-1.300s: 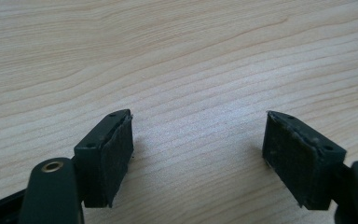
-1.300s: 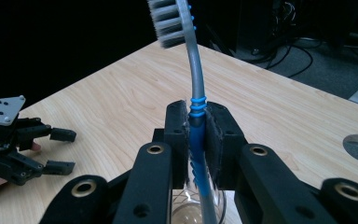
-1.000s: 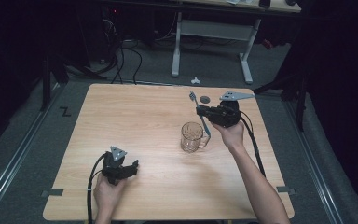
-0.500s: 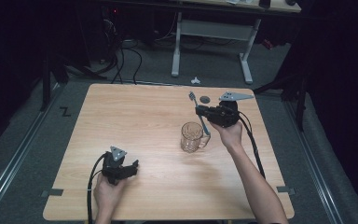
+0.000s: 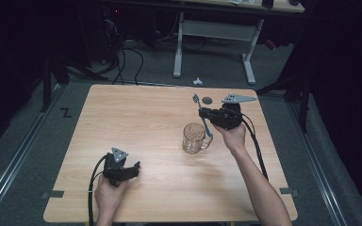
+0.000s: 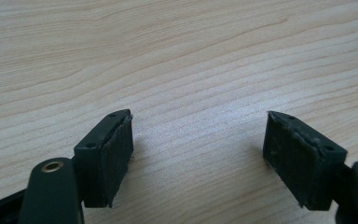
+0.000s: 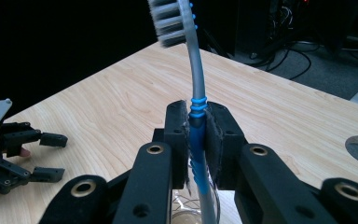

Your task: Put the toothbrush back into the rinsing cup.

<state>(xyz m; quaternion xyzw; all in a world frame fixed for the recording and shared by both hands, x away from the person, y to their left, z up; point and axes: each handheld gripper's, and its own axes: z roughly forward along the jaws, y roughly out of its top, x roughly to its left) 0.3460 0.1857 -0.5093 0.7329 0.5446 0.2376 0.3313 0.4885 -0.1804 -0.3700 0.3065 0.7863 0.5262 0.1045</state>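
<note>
Toothbrush (image 7: 196, 100): pinched at its blue grip between the pressed jaws of the right gripper (image 5: 208, 114), handle end dipping into the glass mug (image 5: 194, 138); release still pending. Left gripper (image 5: 131, 170): jaws spread, empty, resting on the table (image 5: 136, 117), well apart.

A light wooden table (image 5: 136, 122) stands on grey carpet (image 5: 42, 136) in a dim room — the edges fall off into black. Beyond the table's far edge stands a white-legged desk frame (image 5: 214, 33), with dark cables (image 5: 122, 56) looping on the floor to its left. A small white object (image 5: 197, 81) lies on the carpet just past the table — what it is cannot be told.
</note>
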